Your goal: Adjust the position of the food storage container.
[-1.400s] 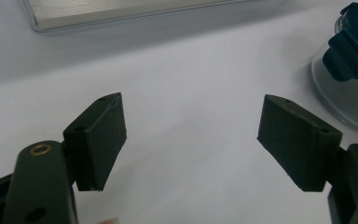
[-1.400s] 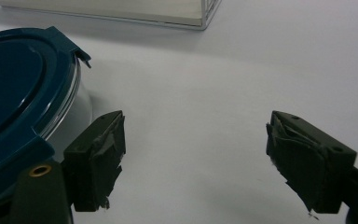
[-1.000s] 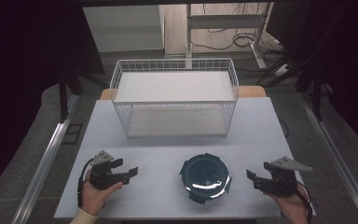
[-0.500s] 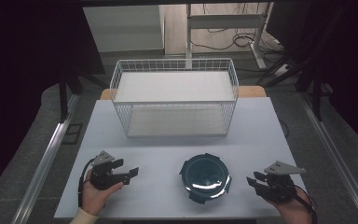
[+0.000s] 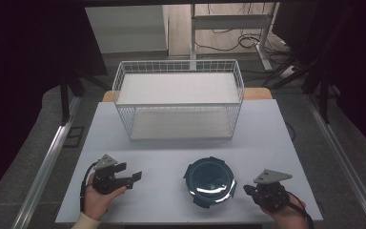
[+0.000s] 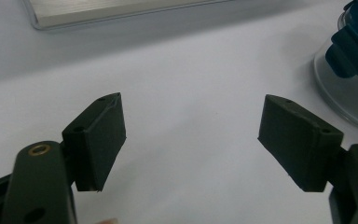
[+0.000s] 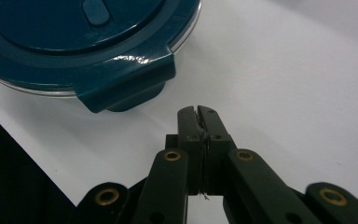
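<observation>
**Here: closed tool beside the lid latch**

Here the right gripper point(image 7: 200, 112), lower right of the high view, has just brought its jaws together on nothing, tips just short of a latch tab point(image 7: 126, 81) of the round blue-lidded container point(image 5: 209, 180) at lower centre of the table point(image 5: 267, 138). The left gripper point(image 5: 132, 175), lower left, rests with jaws apart and empty. Likely step: approaching the lid clips. Next move: nudge under the tab and lever upward. The wire basket point(image 5: 178, 102) stands behind.

Bare table point(image 5: 162, 200) between left gripper point(image 5: 134, 177) and lidded container point(image 5: 209, 180); wire basket point(image 5: 178, 106) blocks far side.
</observation>
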`<action>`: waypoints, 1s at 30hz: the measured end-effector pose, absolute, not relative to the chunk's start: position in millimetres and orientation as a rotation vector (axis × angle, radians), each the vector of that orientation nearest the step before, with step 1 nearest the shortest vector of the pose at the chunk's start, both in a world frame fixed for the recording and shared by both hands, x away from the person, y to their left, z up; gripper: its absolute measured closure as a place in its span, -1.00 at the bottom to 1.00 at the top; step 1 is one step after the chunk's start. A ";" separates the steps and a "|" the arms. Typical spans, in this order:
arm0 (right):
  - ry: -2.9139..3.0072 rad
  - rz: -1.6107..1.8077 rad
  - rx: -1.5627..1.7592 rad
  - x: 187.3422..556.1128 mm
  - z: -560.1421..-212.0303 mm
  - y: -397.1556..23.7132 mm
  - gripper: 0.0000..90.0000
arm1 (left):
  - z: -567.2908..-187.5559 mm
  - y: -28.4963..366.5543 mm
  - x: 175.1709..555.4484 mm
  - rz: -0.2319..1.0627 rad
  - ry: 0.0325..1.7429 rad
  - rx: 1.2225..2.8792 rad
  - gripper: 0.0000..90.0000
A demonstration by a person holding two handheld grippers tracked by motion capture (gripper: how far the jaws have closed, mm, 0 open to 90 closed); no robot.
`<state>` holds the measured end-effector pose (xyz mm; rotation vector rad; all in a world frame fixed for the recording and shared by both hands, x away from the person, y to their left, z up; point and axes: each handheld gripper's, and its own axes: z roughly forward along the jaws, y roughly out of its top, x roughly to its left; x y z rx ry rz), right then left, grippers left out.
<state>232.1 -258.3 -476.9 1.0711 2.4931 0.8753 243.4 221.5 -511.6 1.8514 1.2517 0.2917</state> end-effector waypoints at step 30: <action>2.507 0.882 1.105 235.4 -486.7 -237.4 0.98 | -512.8 220.9 244.1 0.299 1.253 1.857 -0.51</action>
